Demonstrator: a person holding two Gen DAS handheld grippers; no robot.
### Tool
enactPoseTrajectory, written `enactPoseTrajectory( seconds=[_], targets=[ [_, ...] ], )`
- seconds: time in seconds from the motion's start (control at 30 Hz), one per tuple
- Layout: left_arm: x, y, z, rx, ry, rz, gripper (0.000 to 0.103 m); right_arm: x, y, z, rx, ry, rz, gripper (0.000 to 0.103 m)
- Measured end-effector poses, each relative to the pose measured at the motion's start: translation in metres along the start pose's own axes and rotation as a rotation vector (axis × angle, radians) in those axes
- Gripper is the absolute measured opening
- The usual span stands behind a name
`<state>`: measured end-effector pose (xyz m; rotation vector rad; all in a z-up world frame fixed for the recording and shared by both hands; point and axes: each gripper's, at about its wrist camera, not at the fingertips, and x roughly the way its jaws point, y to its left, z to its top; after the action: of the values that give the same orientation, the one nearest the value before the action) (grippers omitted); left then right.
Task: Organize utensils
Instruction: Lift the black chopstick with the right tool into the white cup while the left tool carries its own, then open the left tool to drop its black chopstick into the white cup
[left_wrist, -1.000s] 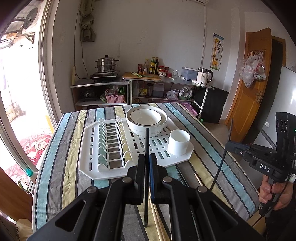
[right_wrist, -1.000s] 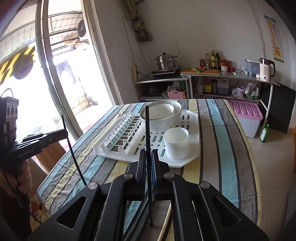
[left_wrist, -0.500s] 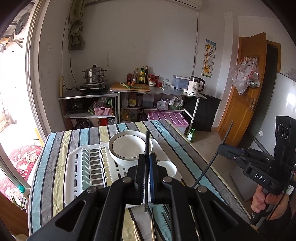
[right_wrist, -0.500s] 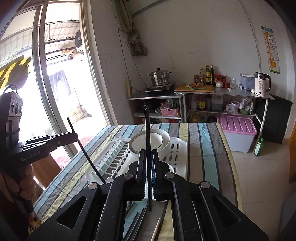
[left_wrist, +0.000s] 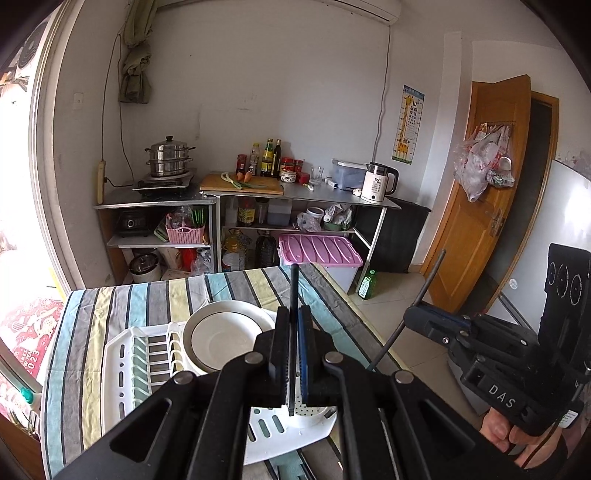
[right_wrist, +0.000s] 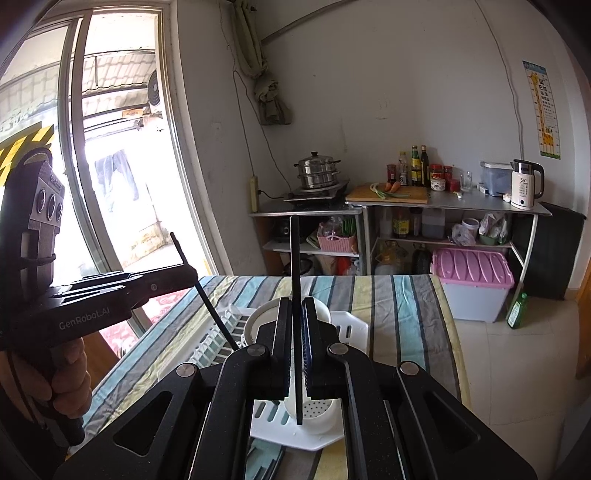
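Tongs: left tongs (left_wrist: 291, 354) pinch one black chopstick (left_wrist: 293, 295), right tongs (right_wrist: 294, 347) pinch another (right_wrist: 295, 258). Both sticks stand roughly upright, crosswise to the pads. White cup (right_wrist: 314, 413) sits on the rack (right_wrist: 351, 328), directly below and just ahead of both lower tips; right looks slightly nearer. Judgement: straight lowering, stick axis vertical.

"DAS" in white letters on the black right gripper (left_wrist: 424, 325). "GenRobot.AI" in white on the side of the black left gripper (right_wrist: 192, 273). "55°" on the white kettle (left_wrist: 377, 183). "2023" upside down on the red mat (left_wrist: 26, 334).
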<state>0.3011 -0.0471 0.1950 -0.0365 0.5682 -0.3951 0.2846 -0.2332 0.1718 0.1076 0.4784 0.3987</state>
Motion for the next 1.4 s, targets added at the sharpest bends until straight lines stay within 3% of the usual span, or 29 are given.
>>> enactPoseTrajectory(
  seconds=[0.57, 1.23, 1.33, 1.4],
  targets=[
    [0.071, 0.020, -0.023, -0.073, 0.104, -0.024, 0.005, 0.060, -0.032, -0.023, 0.066, 0.105, -0.007, 0.005],
    [0.080, 0.043, -0.038, -0.102, 0.120, 0.041, 0.007, 0.068, -0.056, -0.032, 0.109, 0.153, -0.054, 0.006],
    [0.077, 0.044, -0.041, -0.107, 0.120, 0.041, 0.010, 0.065, -0.056, -0.032, 0.108, 0.148, -0.056, 0.020],
    [0.073, 0.044, -0.043, -0.111, 0.111, 0.045, 0.017, 0.061, -0.057, -0.033, 0.109, 0.145, -0.055, 0.023]
  ],
)
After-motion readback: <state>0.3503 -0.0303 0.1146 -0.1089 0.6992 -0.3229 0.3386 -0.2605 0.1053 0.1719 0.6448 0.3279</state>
